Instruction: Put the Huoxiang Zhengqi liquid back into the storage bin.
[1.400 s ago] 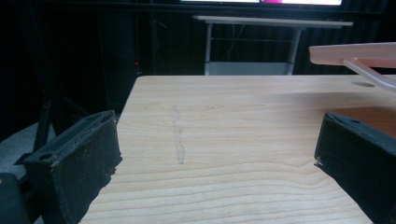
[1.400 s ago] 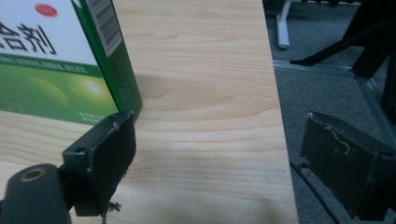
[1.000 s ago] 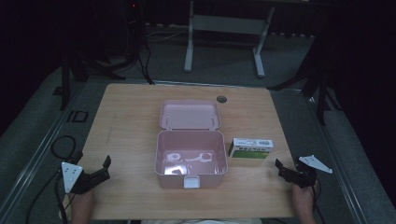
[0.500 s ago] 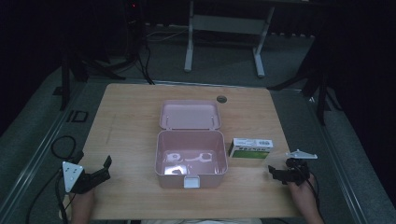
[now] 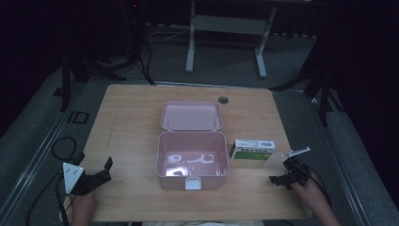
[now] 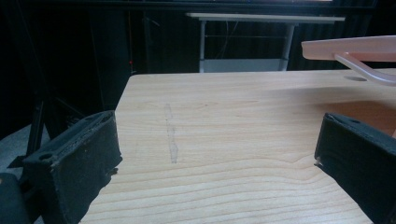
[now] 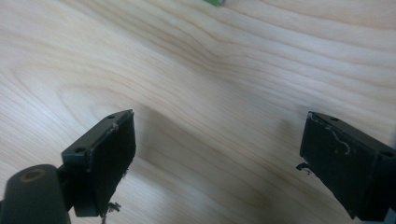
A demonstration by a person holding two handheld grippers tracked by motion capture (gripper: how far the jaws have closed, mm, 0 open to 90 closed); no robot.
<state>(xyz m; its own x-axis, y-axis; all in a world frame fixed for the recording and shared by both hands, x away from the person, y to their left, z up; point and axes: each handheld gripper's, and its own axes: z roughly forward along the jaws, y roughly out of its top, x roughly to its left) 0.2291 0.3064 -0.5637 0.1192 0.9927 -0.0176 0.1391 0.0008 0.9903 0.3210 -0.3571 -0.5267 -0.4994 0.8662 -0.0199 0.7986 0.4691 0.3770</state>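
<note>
Right gripper point(image 5: 286, 175) is hovering with jaws spread, empty, near the table's point(image 5: 131, 117) right front corner. Carton point(image 5: 252, 149) is lying just beyond it, long axis left-right, beside the open box point(image 5: 192, 162). Left gripper point(image 5: 96, 175), likewise spread and empty, is sitting farther off.

A dim room: grey floor point(image 5: 42, 127), metal-legged bench point(image 5: 226, 28) behind the table point(image 5: 131, 127).

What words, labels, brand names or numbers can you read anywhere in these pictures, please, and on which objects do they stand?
No text reads clearly enough to quote.
Small carton, white top with green front: its top carries dark print, too small and blurred to read.
Pink storage box, open: a white tab at its front edge, no print can be made out.
Table: no markings with letters.
Left gripper and right gripper: no labels discernible.
</note>
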